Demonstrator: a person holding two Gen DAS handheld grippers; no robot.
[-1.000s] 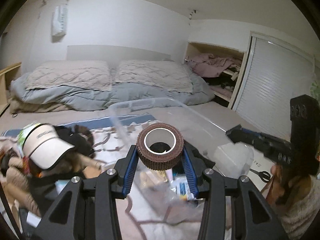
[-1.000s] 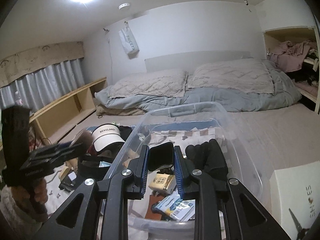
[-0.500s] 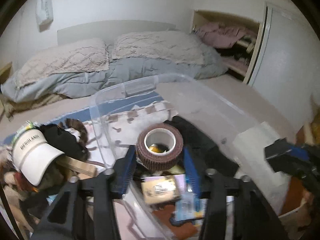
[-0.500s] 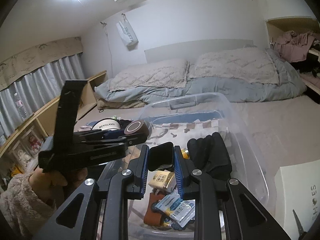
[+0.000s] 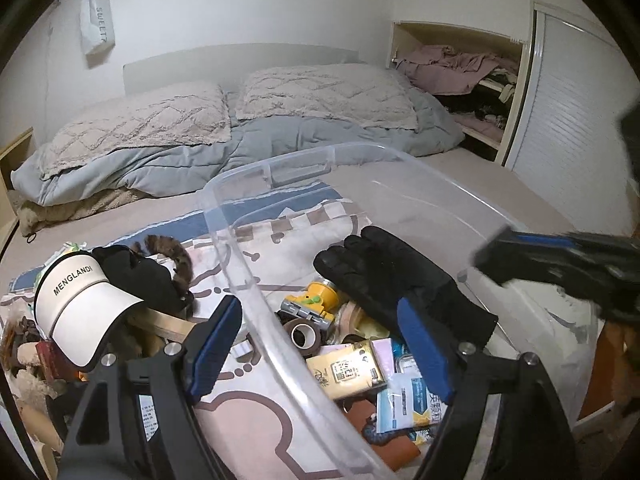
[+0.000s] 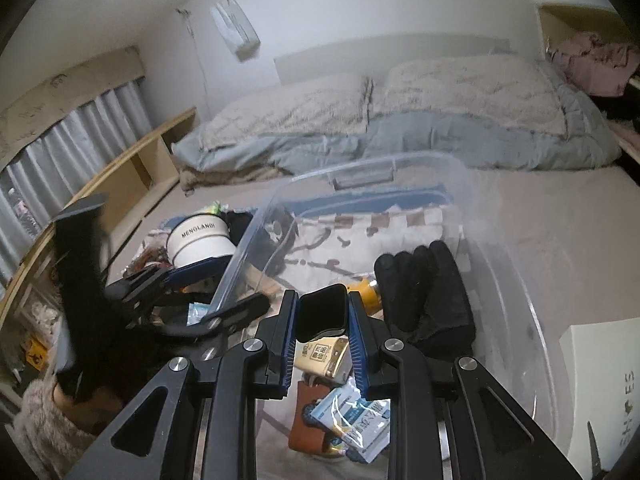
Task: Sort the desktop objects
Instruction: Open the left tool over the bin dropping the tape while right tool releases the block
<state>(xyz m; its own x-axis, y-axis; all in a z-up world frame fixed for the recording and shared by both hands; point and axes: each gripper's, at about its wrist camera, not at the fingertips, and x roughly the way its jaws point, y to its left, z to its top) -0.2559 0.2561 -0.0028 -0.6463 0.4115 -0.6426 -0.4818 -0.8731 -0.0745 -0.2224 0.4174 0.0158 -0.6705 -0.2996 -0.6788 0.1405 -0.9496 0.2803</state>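
A clear plastic bin lies on the bed and holds black gloves, a yellow toy, packets and a brown tape roll. My left gripper is open and empty, straddling the bin's near wall, with the tape roll lying below it. My right gripper is shut on a small black case and holds it above the bin. The left gripper also shows in the right wrist view.
A white MENGLANDI cap, dark clothing and other clutter lie left of the bin. A white box with scissors sits at the right. Pillows and a blue duvet lie behind.
My left gripper moved over the bin, tilted down and opened; the brown tape roll left it and now lies in the bin. My right gripper keeps the black case.
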